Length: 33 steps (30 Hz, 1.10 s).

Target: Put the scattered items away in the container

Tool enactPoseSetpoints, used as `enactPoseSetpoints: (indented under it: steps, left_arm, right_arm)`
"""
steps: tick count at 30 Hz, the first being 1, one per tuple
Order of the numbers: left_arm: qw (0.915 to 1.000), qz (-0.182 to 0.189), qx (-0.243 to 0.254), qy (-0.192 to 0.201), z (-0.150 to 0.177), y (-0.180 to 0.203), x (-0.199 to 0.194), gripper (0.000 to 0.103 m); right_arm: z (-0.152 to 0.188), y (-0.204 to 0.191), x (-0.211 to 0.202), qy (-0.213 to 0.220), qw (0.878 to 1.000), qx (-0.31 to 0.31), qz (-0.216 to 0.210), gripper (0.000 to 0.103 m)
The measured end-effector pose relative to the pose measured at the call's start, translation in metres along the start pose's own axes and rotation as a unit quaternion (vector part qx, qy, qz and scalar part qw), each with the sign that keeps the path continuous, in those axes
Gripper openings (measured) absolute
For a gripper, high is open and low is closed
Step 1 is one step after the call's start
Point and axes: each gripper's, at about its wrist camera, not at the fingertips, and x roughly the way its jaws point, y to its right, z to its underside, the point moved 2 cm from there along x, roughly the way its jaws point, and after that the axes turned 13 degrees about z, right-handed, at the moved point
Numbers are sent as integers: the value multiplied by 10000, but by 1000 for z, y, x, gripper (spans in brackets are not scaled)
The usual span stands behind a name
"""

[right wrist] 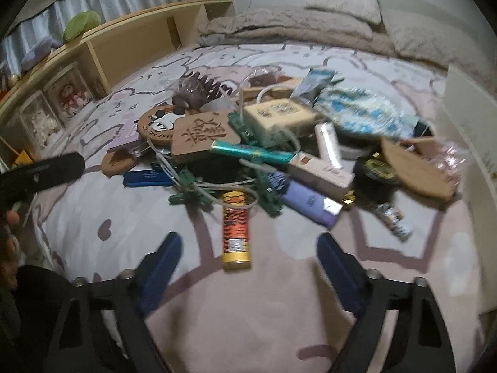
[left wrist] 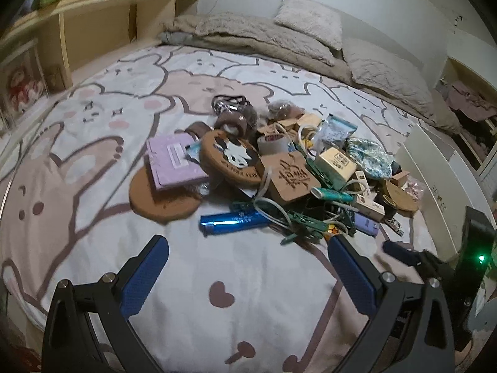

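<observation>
- Left wrist view: our left tool (left wrist: 248, 272) hangs over bare bed sheet (left wrist: 93, 130) with its blue fingers (left wrist: 144, 279) wide apart and nothing between them.
- The pile of scattered items lies ahead of it, in the middle of the bed. Nearest is a blue tube (left wrist: 231, 221), lying flat at the pile's near edge.
- We judge the tube stiff, light and smooth, likely to roll, so we would take it across its middle.
- Behind it a purple box (left wrist: 175, 160) rests on a round cork mat (left wrist: 161, 199). The mat is thin and flat, hard to pinch off soft bedding except by an edge.
- The white container (left wrist: 435, 174) stands at the right, just beside the pile.
- Right wrist view: our right tool (right wrist: 248, 256) is also spread wide and holds nothing.
- An orange and yellow can (right wrist: 235, 228) lies between the fingertips' line and the pile, its near end toward us.
- We judge it rigid, light and slippery-sided. A grip across its middle should hold it.
- The green clips (right wrist: 189, 191) and white cord (right wrist: 223, 186) are tangled over its far end, so they may drag along.
- The blue patterned bag (right wrist: 360, 115) looks soft and crinkly, easy to pinch anywhere.
</observation>
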Motion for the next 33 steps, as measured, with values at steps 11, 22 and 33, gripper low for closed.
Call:
enactPoseSetpoints:
  steps: [11,22,33]
  left_arm:
    - [9989,397,-12,-233,4,21,20,83]
    - [9918,1189,-7,-464,4,53,50,71]
    - [9956,695,-111,-616,0,52,86,61]
  right_arm:
    - [13,-1,10,48,9991,-369,207,33]
    - [47,31,-12,102,9989,-449,93,23]
    - [58,31,-19,144,9990,-404,112,23]
